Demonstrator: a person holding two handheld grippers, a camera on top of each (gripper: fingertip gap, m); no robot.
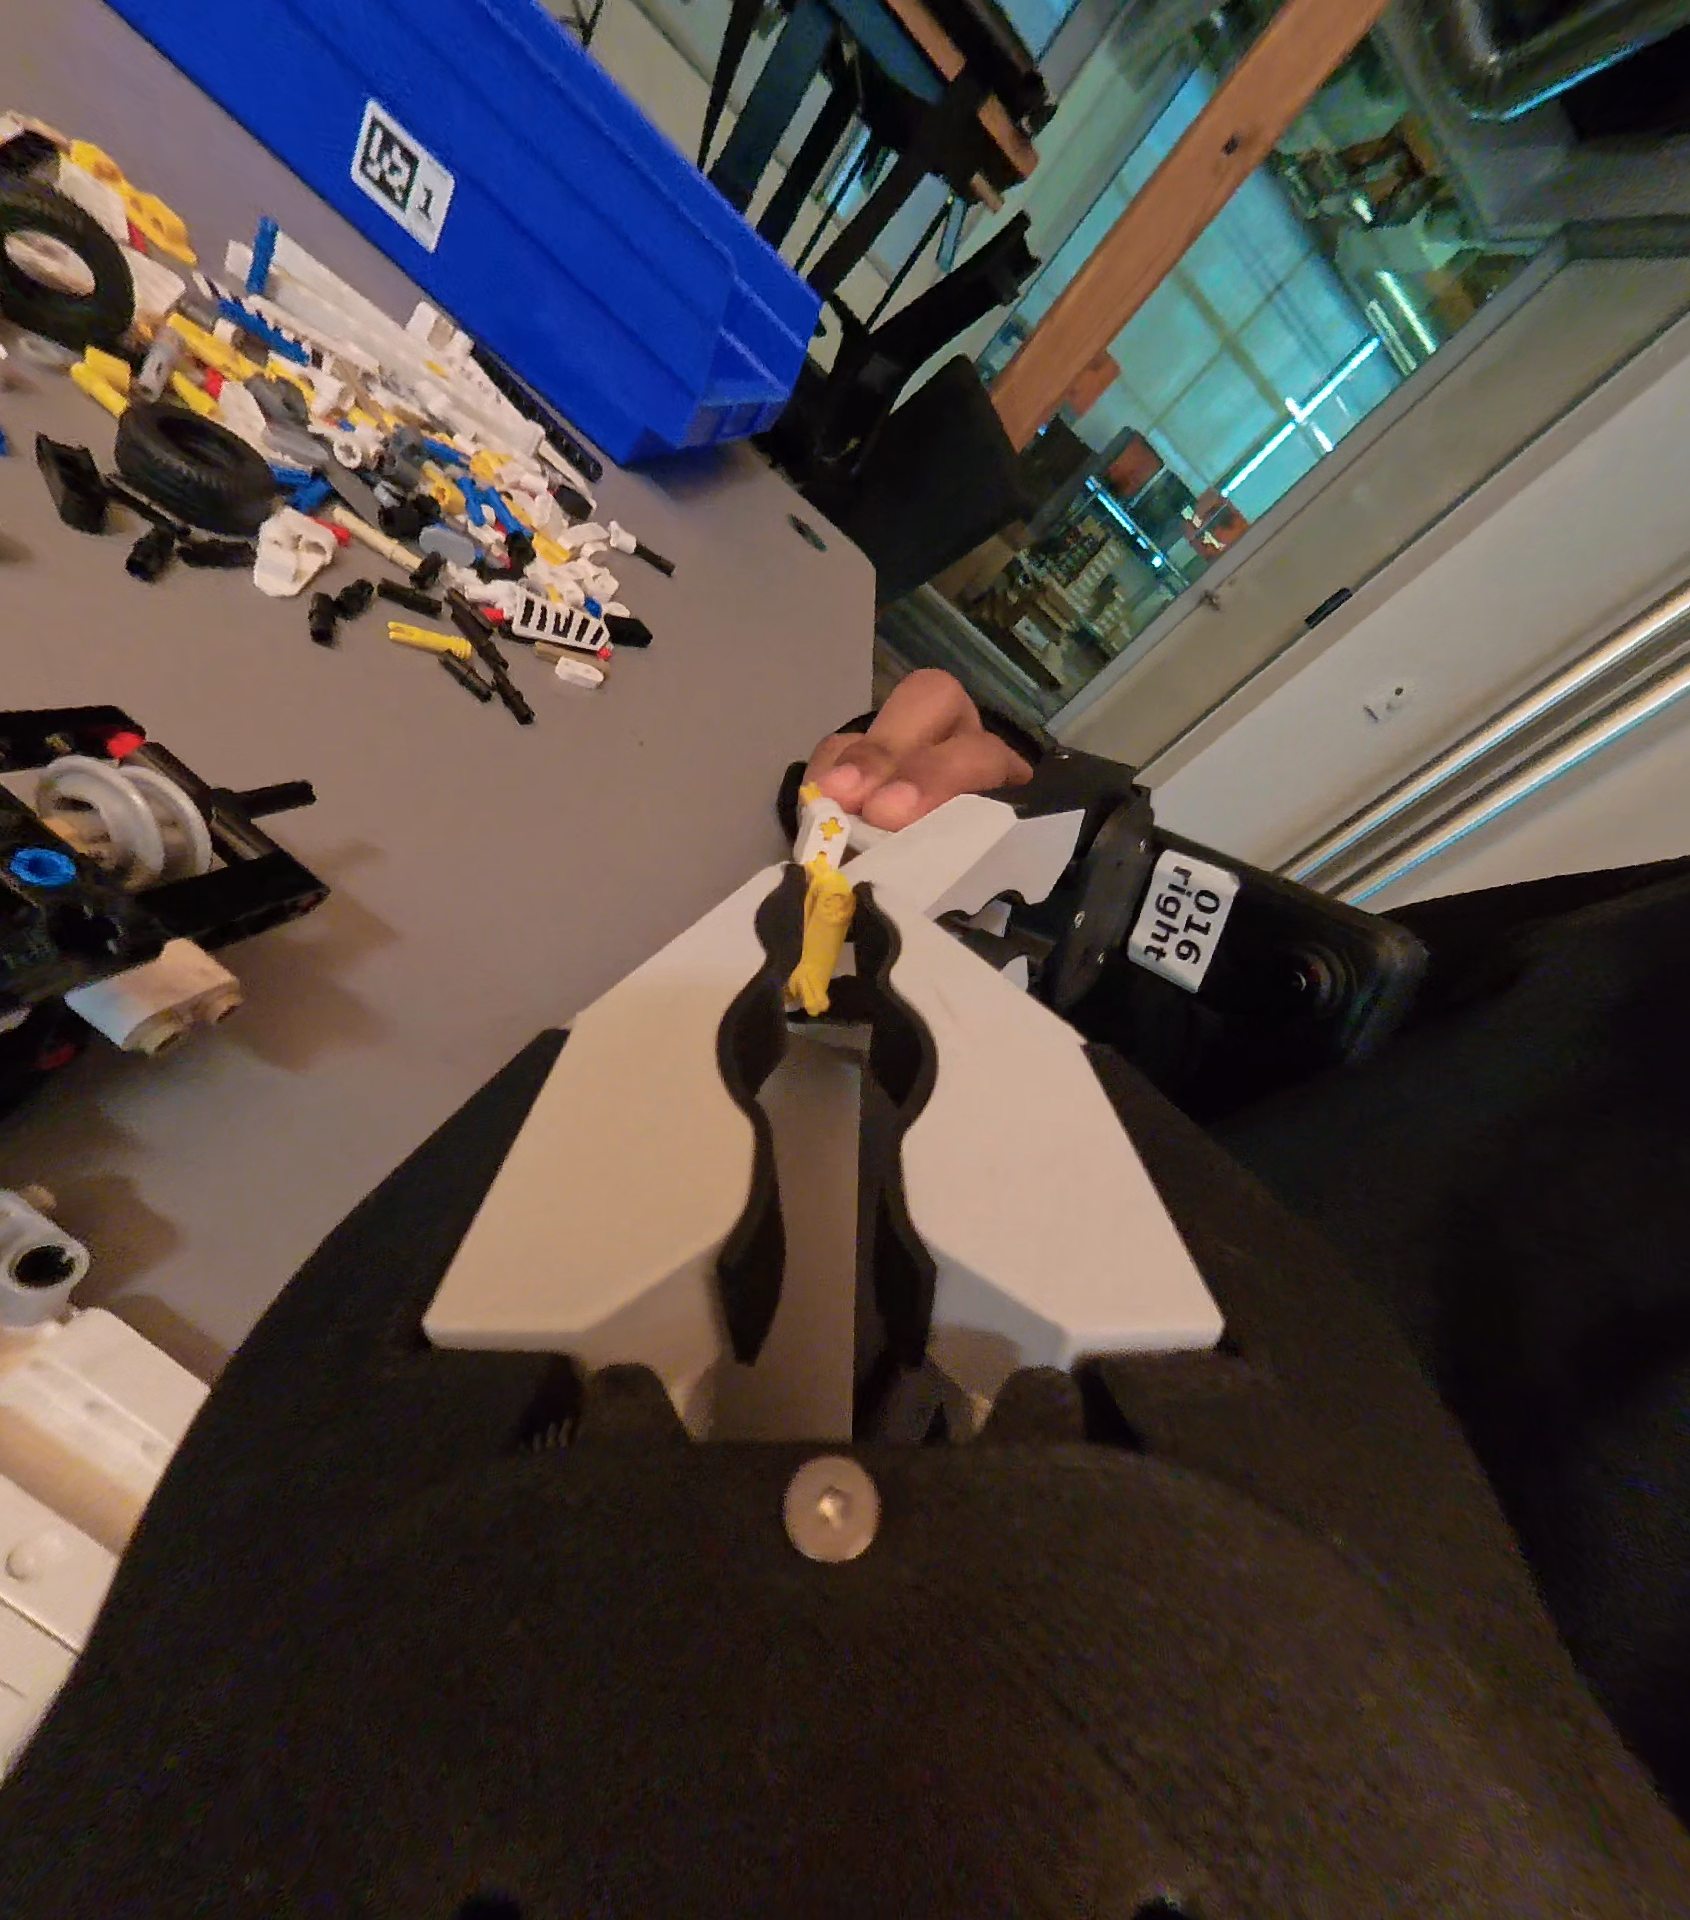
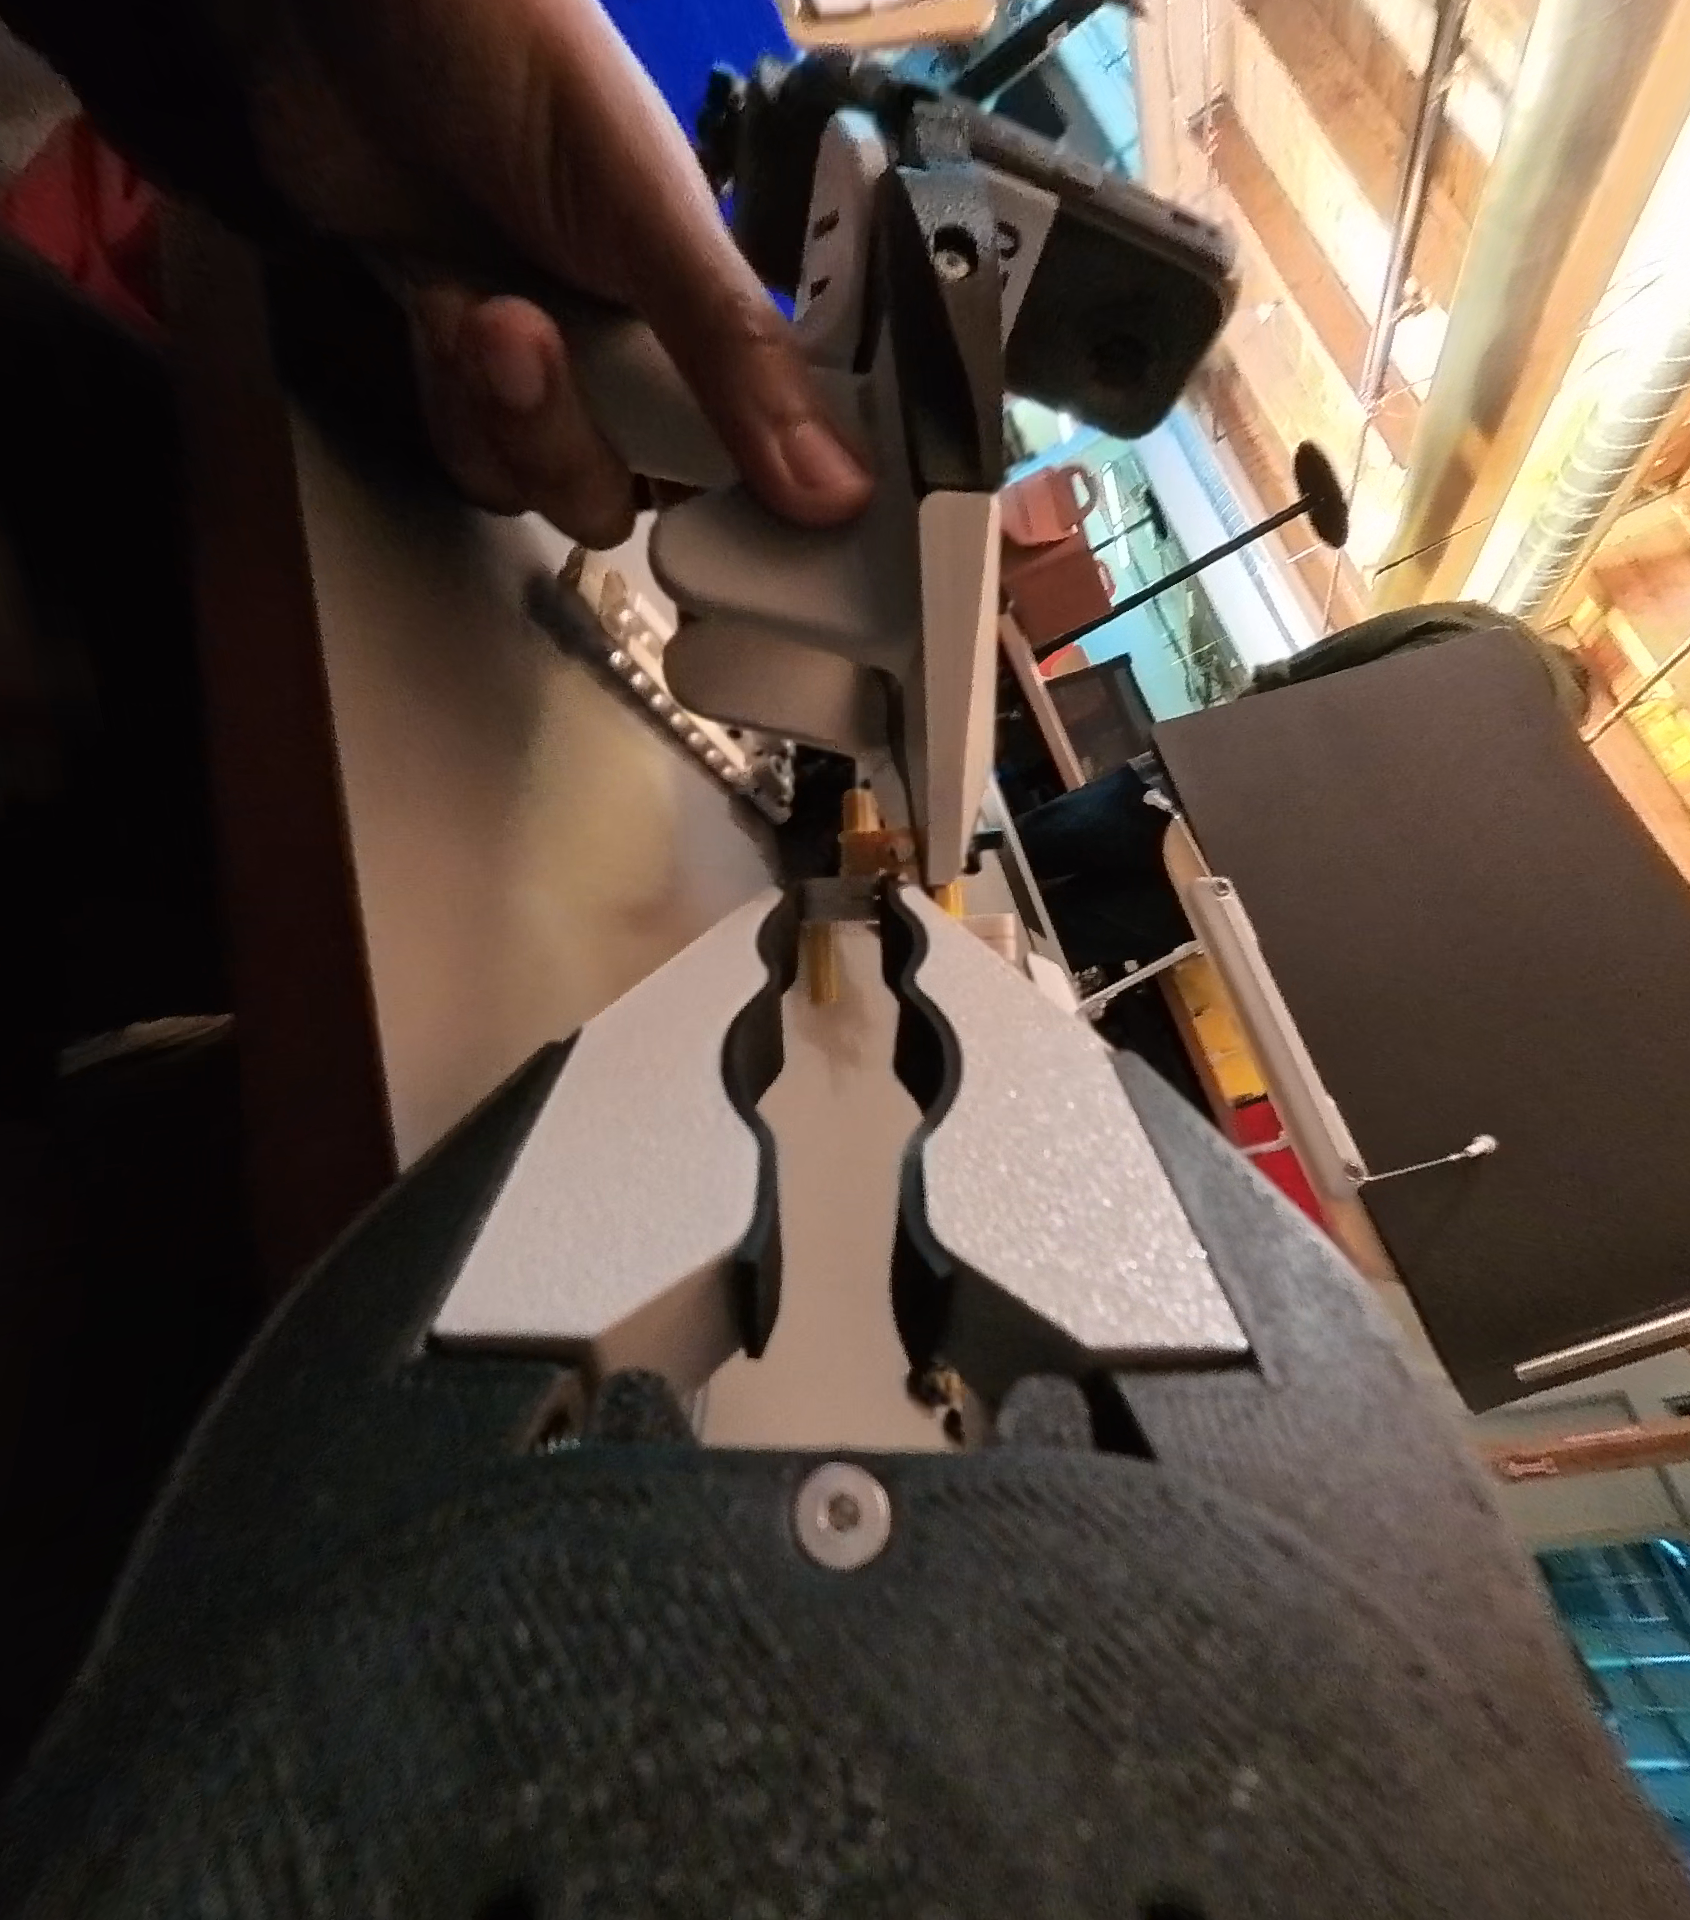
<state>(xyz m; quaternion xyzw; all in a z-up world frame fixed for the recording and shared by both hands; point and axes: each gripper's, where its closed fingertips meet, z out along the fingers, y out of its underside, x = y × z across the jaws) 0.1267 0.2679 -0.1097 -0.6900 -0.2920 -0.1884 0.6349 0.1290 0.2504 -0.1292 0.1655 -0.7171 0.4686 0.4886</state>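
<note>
In the left wrist view my left gripper (image 1: 820,896) is shut on a small yellow pin (image 1: 820,940), its black pads pressed on both sides. The pin's far end meets a small white connector (image 1: 825,826) with yellow cross axles in it. My right gripper (image 1: 851,836) holds that connector, and a person's hand (image 1: 914,748) is behind it. In the right wrist view my right gripper (image 2: 839,902) is shut on the white connector (image 2: 846,906), and a yellow axle (image 2: 823,966) sticks out toward the camera. The left gripper (image 2: 882,821) comes in from above with the yellow pin (image 2: 862,831).
A pile of loose building-toy parts (image 1: 353,457) with black tyres (image 1: 51,260) lies on the grey table (image 1: 508,831). A blue bin (image 1: 529,239) stands behind it. A black frame with a grey hub (image 1: 93,842) and a white assembly (image 1: 10,1455) lie at the left. Left and right tips are no more than a few centimetres apart.
</note>
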